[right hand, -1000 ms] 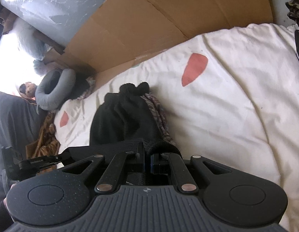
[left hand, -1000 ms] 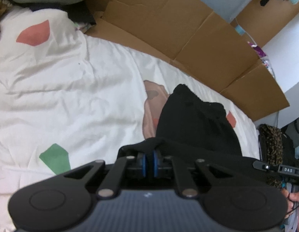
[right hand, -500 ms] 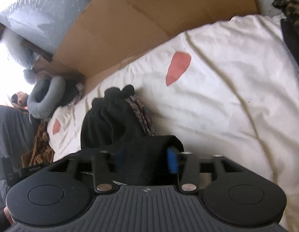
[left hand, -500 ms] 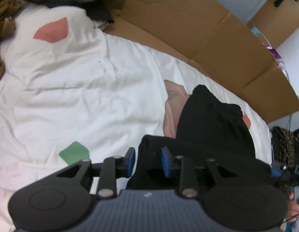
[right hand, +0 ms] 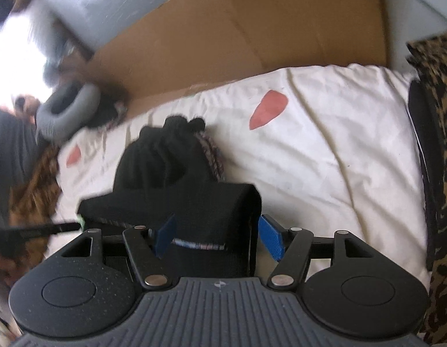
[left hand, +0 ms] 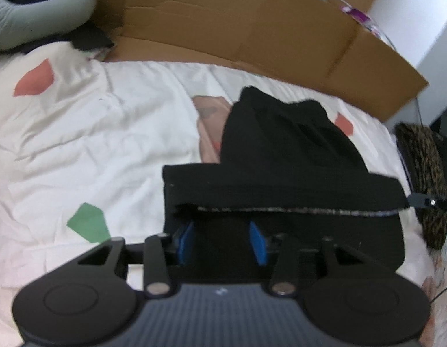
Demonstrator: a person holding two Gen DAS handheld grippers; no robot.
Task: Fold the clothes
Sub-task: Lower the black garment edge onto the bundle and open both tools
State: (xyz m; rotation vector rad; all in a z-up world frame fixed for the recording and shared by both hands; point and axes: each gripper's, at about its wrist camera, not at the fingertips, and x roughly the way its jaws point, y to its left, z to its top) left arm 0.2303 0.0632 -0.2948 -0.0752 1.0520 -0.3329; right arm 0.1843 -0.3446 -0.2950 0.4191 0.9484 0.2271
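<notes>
Both your grippers stand with their blue pads spread and nothing pinched. Between the jaws of your left gripper (left hand: 222, 243) lies the near band of the black garment (left hand: 281, 179), folded over so that a thin patterned hem runs just ahead of the fingertips; your right gripper (right hand: 217, 237) straddles the other end of that same band, its right pad clear of the cloth's edge and its left pad against the fabric. Ahead of both sets of jaws the rest of the garment bunches up into a dark hump, with a pinkish patterned piece (left hand: 209, 124) peeking out from beneath on the left gripper's far side. As I judge it, one fold sits laid along the near edge, but the bunched far part is not flat or squared, so the garment is only partly folded and the hump beyond your fingertips is what remains to tidy. The surface under the jaws is a soft white duvet (left hand: 87, 144) with red and green patches, creased and yielding. Beyond it, past the garment, flattened cardboard (left hand: 252, 29) leans along the wall, a grey neck pillow (right hand: 67, 110) sits far ahead to the right gripper's left, and leopard-print fabric (right hand: 437, 144) lies off to its right.
</notes>
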